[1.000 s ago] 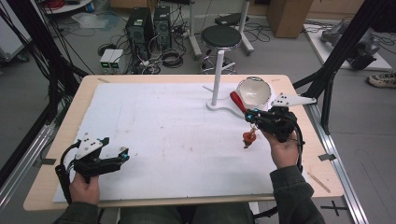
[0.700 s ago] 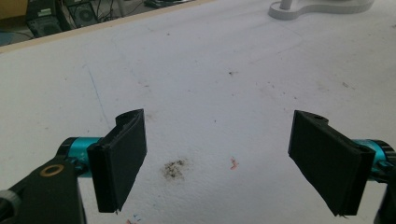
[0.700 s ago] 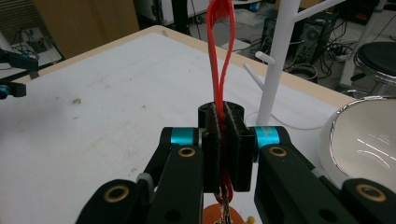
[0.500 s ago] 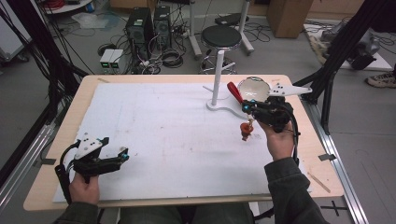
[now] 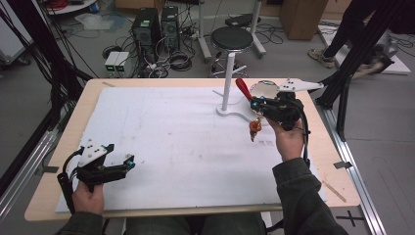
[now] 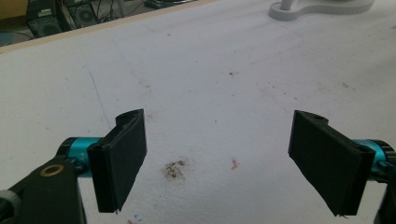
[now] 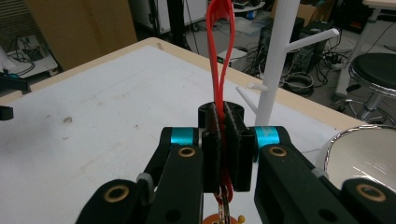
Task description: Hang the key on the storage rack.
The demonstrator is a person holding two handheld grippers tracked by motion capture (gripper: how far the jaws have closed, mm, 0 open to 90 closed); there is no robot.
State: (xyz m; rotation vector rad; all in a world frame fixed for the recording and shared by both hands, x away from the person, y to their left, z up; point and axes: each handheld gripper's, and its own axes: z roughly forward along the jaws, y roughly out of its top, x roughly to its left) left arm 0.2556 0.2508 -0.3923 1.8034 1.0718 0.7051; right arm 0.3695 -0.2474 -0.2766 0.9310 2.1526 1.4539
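Note:
My right gripper [image 5: 255, 104] [image 7: 223, 140] is shut on a red strap loop [image 5: 242, 88] [image 7: 220, 51] that sticks up above its jaws. A small orange charm [image 5: 254, 128] hangs below the gripper on a short chain, above the white mat [image 5: 166, 142]. A white peg stand [image 5: 228, 78] [image 7: 280, 60] rises just left of the gripper, its side pegs close beyond the loop in the right gripper view. My left gripper [image 5: 128, 163] [image 6: 219, 158] rests low at the mat's near left corner, open, with bare mat between its pads [image 6: 122, 154].
A round metal bowl [image 5: 264, 90] [image 7: 364, 154] sits behind the right gripper near the table's far right. The stand's white base [image 5: 235, 111] [image 6: 322, 7] lies flat on the mat. A black stool [image 5: 232, 38] and computer towers stand on the floor beyond the table.
My right gripper has carried the red strap and charm up and back toward the white stand. The left gripper has stayed put.

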